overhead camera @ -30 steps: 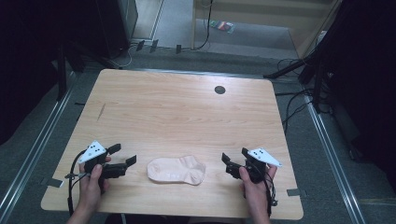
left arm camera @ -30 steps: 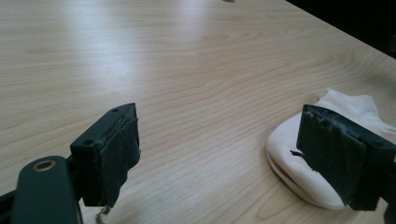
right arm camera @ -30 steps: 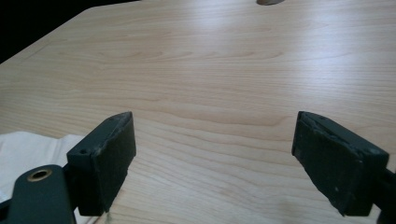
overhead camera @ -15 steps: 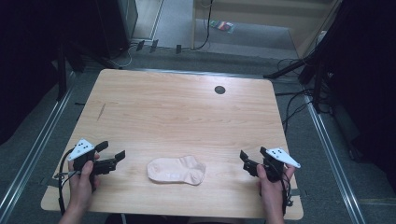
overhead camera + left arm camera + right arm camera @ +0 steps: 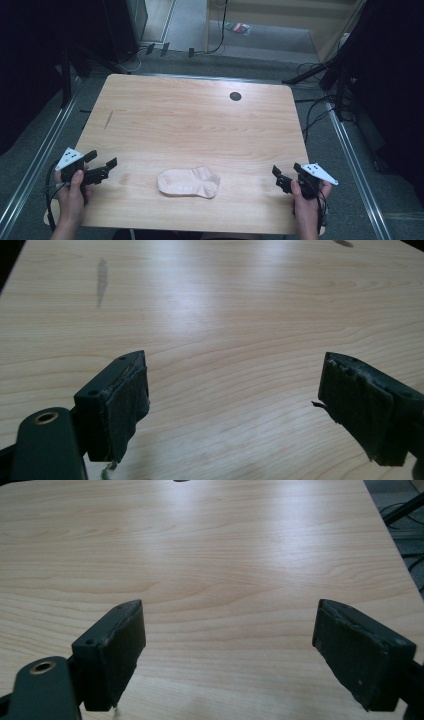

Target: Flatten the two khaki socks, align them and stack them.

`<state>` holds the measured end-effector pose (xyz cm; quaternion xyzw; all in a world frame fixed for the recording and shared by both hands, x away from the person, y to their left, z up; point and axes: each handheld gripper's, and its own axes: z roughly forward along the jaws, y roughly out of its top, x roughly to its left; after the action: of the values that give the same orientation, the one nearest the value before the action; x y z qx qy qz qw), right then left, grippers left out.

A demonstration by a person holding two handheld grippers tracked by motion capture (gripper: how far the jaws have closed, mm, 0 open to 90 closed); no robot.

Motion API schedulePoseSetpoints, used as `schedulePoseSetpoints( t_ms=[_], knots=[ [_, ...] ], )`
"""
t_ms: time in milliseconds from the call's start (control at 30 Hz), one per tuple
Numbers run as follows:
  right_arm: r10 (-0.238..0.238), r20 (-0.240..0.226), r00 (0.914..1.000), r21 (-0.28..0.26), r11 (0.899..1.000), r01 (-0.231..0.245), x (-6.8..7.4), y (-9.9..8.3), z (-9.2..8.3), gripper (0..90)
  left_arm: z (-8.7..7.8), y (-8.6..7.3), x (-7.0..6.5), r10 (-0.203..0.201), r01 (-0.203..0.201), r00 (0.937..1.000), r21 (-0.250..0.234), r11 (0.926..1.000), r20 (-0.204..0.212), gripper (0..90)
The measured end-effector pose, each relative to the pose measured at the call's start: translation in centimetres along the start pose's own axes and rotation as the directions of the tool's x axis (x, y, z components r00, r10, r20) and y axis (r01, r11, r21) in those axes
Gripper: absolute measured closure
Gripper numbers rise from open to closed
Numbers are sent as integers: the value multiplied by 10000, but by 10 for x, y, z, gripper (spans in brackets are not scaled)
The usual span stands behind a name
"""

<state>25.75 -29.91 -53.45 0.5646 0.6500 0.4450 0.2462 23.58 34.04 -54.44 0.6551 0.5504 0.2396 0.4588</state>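
Both grippers are held low over the near part of a light wooden table (image 5: 190,120), one at each side. At the near left corner, the left gripper (image 5: 102,162) is gripped by the person's left hand (image 5: 72,187), its jaws spread wide with nothing between them; in the left gripper view (image 5: 232,390) bare wood is seen through the gap. At the near right edge, the right gripper (image 5: 277,176) is held by the right hand (image 5: 306,200), jaws likewise parted and empty, as confirmed in the right gripper view (image 5: 227,635). A pale pink sock (image 5: 189,182) is laid flat on the table between the two grippers, well apart from each. A small dark round hole (image 5: 235,96) is seen near the far edge, and a faint dark streak (image 5: 108,119) marks the wood toward the left side.
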Motion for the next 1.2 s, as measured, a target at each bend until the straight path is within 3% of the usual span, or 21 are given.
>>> schedulePoseSetpoints(
  t_ms=[333,467,567,767,867,1100,1200],
  knots=[
    [-27,107,9999,274,9996,24,-15,-11,-10,137,-17,-10,17,224,-215,9993,313,9993,-285,131],
    [363,-45,9993,285,9989,-361,-20,-14,-17,137,-24,-12,24,175,-162,9992,351,9993,-366,132],
    [311,37,9995,367,9988,-313,-23,-17,-21,137,-29,-15,27,209,-197,9990,315,9993,-394,131],
    [324,95,9994,576,9978,-328,-30,-26,-28,137,-39,-20,28,529,-512,9979,444,9977,-379,131],
    [320,81,9995,504,9982,-324,-31,-27,-31,137,-41,-22,30,455,-435,9979,446,9981,-452,131],
    [346,137,9993,623,9974,-353,-31,-27,-31,137,-38,-24,28,642,-611,9963,556,9966,-567,132],
    [506,164,9986,667,9964,-516,-32,-27,-30,138,-39,-23,30,419,-393,9978,520,9979,-509,132]
  ],
)
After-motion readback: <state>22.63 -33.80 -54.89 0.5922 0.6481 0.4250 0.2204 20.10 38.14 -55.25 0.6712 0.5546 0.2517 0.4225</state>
